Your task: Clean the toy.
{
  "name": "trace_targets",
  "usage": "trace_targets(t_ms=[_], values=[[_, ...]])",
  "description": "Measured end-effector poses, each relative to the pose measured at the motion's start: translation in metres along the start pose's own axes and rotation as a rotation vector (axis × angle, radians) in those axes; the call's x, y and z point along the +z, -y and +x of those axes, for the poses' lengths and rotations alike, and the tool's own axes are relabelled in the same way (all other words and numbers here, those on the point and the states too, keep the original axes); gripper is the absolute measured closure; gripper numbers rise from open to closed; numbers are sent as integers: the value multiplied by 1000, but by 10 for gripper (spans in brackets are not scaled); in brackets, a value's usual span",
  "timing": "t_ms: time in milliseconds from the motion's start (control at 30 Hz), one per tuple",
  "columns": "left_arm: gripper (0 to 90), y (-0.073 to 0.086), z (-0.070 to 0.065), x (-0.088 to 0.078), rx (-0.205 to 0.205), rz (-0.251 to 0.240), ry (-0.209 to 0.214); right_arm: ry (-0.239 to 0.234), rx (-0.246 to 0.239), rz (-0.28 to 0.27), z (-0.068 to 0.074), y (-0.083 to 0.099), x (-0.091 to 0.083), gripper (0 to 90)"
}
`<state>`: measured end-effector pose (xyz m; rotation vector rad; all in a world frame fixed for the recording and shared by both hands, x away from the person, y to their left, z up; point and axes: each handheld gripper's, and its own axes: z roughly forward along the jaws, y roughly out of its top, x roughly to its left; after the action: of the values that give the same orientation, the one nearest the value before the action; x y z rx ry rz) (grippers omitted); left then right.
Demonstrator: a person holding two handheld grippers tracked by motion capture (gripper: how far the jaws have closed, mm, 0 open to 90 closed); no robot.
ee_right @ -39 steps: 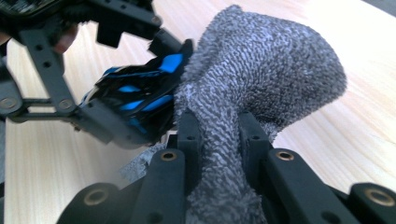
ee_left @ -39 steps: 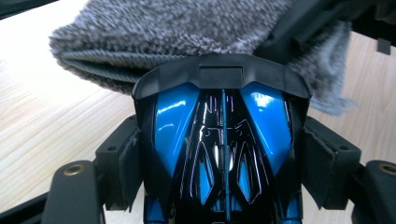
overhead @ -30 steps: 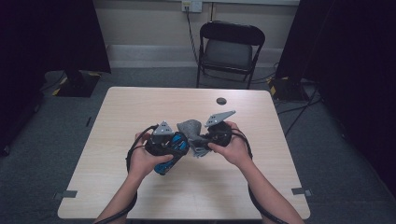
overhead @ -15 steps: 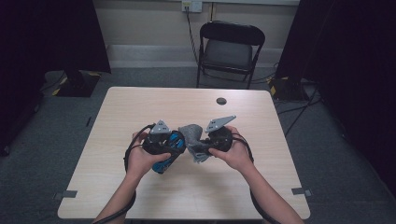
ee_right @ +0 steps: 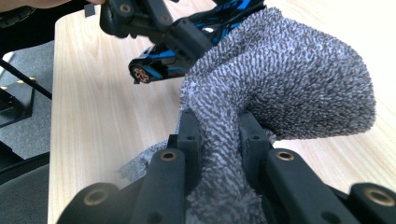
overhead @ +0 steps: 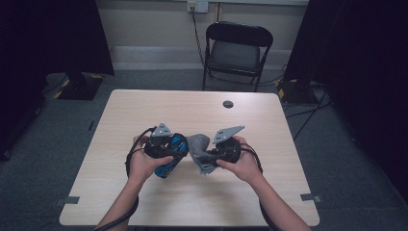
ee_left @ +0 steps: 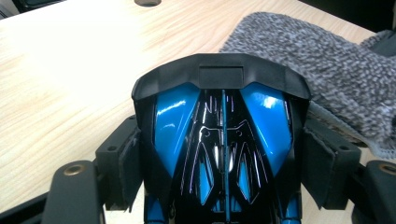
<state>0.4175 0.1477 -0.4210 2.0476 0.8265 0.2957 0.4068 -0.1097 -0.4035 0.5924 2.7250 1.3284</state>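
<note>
Your left gripper [overhead: 166,156] is clamped across the sides of the glossy blue-and-black plastic toy car shell [ee_left: 222,140], pads pressing on both flanks. Your right gripper [ee_right: 217,133] is pinched on a bunched fold of the grey looped-pile microfibre cloth [ee_right: 285,74].

Key relation: the cloth sits directly to the right of the car, between your two hands, and looks to be touching or just beside its far end. In the left gripper view it lies ahead and to the right of the car's nose.

The car's long axis runs roughly along your left gripper's jaws, angled toward the cloth. Likely a wipe, so the right hand is the one to bring the cloth over.

Both are held above the light wood-grain table [overhead: 144,108] near its middle. Open room all round; only a small dark round disc [overhead: 228,104] far back, well apart.
</note>
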Motion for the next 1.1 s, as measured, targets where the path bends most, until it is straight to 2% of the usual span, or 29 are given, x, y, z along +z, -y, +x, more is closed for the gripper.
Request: trace_targets(t_ms=[167,400,533,667,867,1100], values=[[255,0,3,-3,-10,-3,-15,-20,9,-2,1,5,0,757],[255,1,11,-10,-34,-25,-34,-17,25,18,2,18,3,756],[255,0,10,-11,-36,-31,-26,11,50,11,-6,21,0,755],[255,-2,8,-12,-34,-33,-28,61,76,12,-16,20,-6,755],[255,-5,1,-9,-10,-33,-16,125,110,6,-32,18,-16,755],[255,-9,-13,-1,22,-24,25,143,111,-7,-41,4,-22,755]])
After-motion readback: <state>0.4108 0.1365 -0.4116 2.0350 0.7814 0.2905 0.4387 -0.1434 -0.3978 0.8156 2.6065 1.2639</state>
